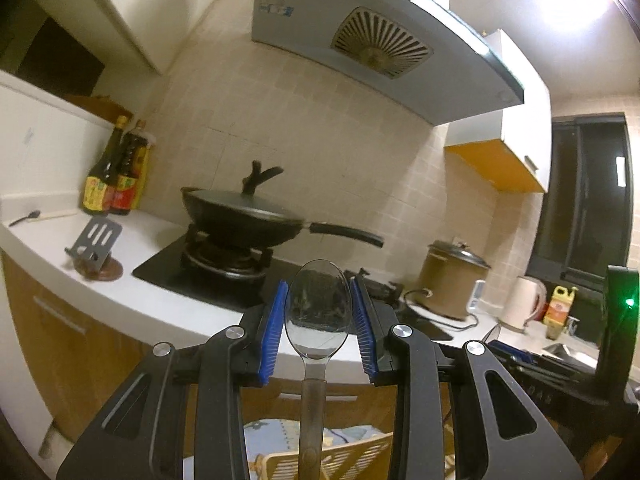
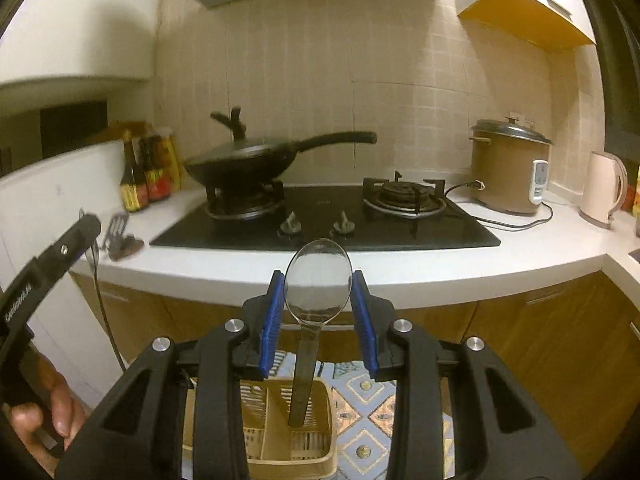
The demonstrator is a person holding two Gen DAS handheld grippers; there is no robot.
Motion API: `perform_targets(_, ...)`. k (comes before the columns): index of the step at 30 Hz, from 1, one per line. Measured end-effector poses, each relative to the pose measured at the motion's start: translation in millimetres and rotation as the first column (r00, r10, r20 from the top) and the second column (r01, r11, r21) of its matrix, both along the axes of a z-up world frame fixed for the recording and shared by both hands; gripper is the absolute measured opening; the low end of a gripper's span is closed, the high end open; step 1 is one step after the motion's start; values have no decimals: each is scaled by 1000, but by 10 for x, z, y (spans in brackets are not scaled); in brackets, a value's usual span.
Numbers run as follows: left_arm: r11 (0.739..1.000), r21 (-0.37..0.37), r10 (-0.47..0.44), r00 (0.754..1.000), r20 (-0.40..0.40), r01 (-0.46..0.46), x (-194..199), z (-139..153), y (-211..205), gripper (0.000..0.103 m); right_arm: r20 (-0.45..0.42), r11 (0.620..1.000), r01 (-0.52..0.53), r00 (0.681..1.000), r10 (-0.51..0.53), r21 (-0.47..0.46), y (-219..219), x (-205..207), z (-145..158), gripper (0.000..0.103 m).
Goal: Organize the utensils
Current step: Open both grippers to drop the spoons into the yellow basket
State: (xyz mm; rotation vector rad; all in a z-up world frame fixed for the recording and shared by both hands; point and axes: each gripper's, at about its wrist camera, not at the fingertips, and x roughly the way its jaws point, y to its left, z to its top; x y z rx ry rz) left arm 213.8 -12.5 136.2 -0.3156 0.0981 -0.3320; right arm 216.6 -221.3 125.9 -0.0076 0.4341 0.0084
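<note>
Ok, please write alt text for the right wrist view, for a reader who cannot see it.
The right gripper grips a metal spoon by its bowl, handle hanging over a beige utensil basket. Behind, a kitchen counter carries a gas hob with a lidded black wok.

dim warm light | ceiling glare (image 1: pixel 568 4) upper right | fisheye-bent edges | left side seemingly motion-blurred

From my remote seat, no wording in this kitchen comes through clearly enough to read. The sauce bottles (image 2: pixel 138 184) beside the stove carry yellow and red labels, their print too small and blurred to make out. White lettering runs along the black arm of the left gripper (image 2: pixel 18 300), but I cannot decipher it. A blue-and-white sticker (image 1: pixel 276 9) on the range hood (image 1: pixel 384 44) stays equally illegible.
</note>
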Motion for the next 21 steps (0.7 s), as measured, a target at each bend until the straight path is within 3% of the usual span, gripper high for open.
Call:
perform_targets(7, 999, 45, 10, 999, -30, -9, 28, -248, -47, 31, -43, 999, -10, 999, 8, -38, 87, 18, -269, 30)
perform_targets(14, 998, 47, -30, 996, -84, 34, -54, -324, 40, 31, -82, 999, -24, 996, 22, -26, 99, -61, -349, 31)
perform_targets(17, 997, 47, -52, 994, -98, 57, -166, -307, 98, 40, -110, 999, -40, 993, 38, -20, 102, -142, -341, 31)
perform_targets(18, 997, 52, -58, 993, -104, 64, -217, -294, 121, 40, -119, 999, -44, 992, 42, -19, 105, -186, -331, 34)
perform_targets(19, 996, 54, -67, 992, -109, 73, -265, -281, 143, 42, -127, 999, -48, 991, 46, -17, 107, -225, -318, 49)
perform_targets(21, 995, 54, -82, 989, -121, 89, -355, -261, 188, 43, -132, 998, -60, 990, 58, -5, 103, -338, -282, 63)
